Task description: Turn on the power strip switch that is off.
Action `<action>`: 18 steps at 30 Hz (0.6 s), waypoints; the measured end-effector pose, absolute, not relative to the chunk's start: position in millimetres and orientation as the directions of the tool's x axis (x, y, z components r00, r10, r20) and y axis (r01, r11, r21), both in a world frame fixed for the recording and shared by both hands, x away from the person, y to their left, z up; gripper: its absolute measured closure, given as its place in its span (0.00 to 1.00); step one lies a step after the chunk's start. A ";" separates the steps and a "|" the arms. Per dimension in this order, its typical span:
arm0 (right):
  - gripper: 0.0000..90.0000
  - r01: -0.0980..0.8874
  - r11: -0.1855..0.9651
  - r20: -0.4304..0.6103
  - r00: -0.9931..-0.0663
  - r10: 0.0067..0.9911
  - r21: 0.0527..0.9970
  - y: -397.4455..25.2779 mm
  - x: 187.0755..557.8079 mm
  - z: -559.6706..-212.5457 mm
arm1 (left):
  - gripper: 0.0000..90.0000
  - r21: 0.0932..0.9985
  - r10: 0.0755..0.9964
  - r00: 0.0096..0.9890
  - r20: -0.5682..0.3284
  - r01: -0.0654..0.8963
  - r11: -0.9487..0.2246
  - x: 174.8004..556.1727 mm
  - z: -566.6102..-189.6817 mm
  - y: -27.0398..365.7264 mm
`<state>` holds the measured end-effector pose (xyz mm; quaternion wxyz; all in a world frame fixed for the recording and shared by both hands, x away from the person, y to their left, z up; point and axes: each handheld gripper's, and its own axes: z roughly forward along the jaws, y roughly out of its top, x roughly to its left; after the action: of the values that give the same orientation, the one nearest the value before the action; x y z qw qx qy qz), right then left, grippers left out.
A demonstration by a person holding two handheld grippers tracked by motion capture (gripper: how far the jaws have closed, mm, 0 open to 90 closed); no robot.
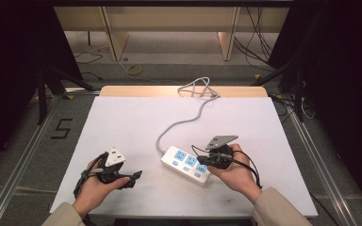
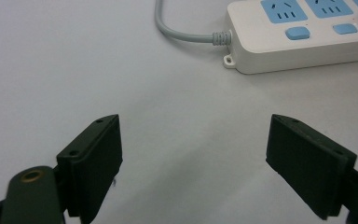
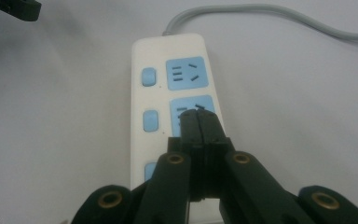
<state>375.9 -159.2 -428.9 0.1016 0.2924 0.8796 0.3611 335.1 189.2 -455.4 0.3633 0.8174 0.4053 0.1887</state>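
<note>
Power strip (image 1: 187, 163) lies at table centre, nothing plugged in; right tool (image 3: 199, 122), jaws pressed together and empty, sits over its middle socket; left tool (image 2: 193, 156) gapes wide at eight o'clock, work apparently unstarted.

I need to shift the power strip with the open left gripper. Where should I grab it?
Grip the power strip at its cord end, fingers across the narrow width, coming from the left gripper's side. That end faces it, the body lies flat, and the right gripper, shut, sits over the middle socket. Avoid the grey cord.
</note>
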 end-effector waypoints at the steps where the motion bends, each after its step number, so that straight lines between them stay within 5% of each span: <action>1: 1.00 0.441 0.566 0.033 -0.808 0.589 0.696 -157.4 376.5 -429.0 | 0.20 0.747 0.800 0.600 0.013 0.525 -0.407 335.2 -455.4 189.2; 18: 1.00 0.436 0.585 0.033 -0.820 0.572 0.684 -140.2 383.8 -430.0 | 0.20 0.748 0.799 0.601 0.015 0.524 -0.408 334.9 -455.2 189.2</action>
<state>383.8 -140.2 -430.0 0.0956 0.2846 0.8852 0.3554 334.9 189.2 -455.2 0.3637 0.8175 0.4045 0.1893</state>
